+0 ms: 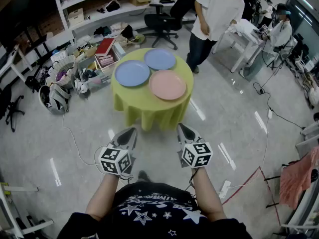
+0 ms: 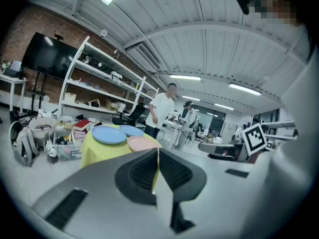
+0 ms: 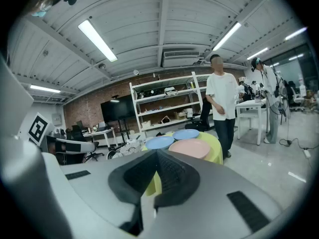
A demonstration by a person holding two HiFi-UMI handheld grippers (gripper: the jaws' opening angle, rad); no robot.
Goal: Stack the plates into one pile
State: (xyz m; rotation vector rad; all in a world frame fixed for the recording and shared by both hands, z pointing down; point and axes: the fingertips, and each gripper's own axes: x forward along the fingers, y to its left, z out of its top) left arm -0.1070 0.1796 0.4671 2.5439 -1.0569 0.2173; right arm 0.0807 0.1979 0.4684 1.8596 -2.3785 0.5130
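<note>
Three plates lie side by side on a round table (image 1: 144,106) draped in a yellow-green cloth. They are a blue plate (image 1: 132,72) at the left, a paler blue plate (image 1: 160,59) at the back and a pink plate (image 1: 167,84) at the front right. None lies on another. My left gripper (image 1: 130,132) and right gripper (image 1: 183,129) hang over the floor, well short of the table. Both are shut with nothing between the jaws. The left gripper view shows the left gripper (image 2: 157,152) aimed at the blue plate (image 2: 108,134) and the pink plate (image 2: 142,143). In the right gripper view the right gripper (image 3: 157,154) points at the pink plate (image 3: 190,148).
A person in a white T-shirt (image 1: 215,14) stands just behind the table at the right. Boxes and bags (image 1: 92,66) crowd the floor left of it. An office chair (image 1: 162,21) and shelves are at the back, a white table (image 1: 244,34) at the right. Cables cross the floor.
</note>
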